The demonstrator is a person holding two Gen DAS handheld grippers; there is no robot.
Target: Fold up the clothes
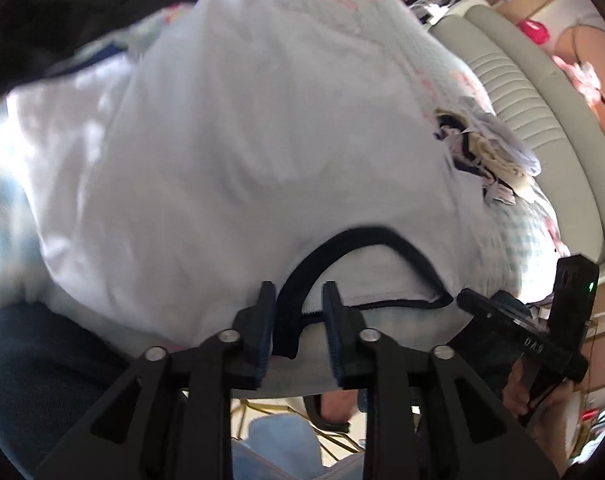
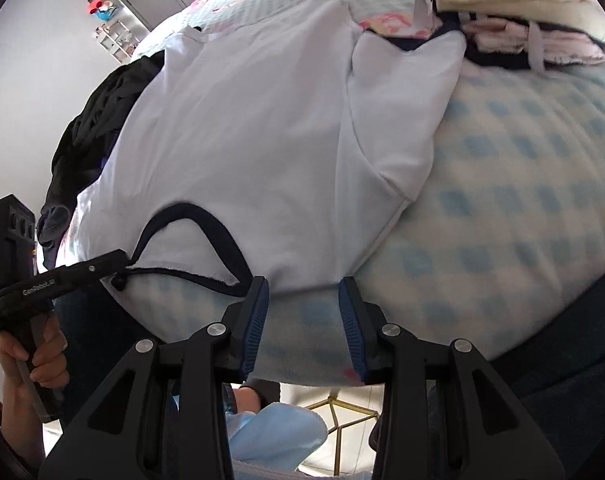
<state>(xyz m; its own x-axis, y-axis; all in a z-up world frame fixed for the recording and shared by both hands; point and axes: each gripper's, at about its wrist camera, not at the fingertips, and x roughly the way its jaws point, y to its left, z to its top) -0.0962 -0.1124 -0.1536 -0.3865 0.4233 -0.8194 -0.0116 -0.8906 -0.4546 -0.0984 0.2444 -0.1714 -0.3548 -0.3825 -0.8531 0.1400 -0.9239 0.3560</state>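
Two black claws with blue pads sit low in frame, both part open, gripping nothing: left gripper (image 1: 298,304) straddles the dark-trimmed collar (image 1: 366,236), right gripper (image 2: 304,300) is at the hem. White cotton t-shirt (image 2: 242,140) lies flat mid-frame on the blue checked blanket (image 2: 522,200). Soft, light, floppy; I'd pinch the shoulders.

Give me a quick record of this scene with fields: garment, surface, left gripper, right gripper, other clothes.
garment: white T-shirt with dark collar, spread flat
surface: blue checked blanket
left gripper: open, collar between its fingers, pads not pressing
right gripper: open at the shirt's near edge, holding nothing
other clothes: folded stack beyond the shirt; dark pile at its far side
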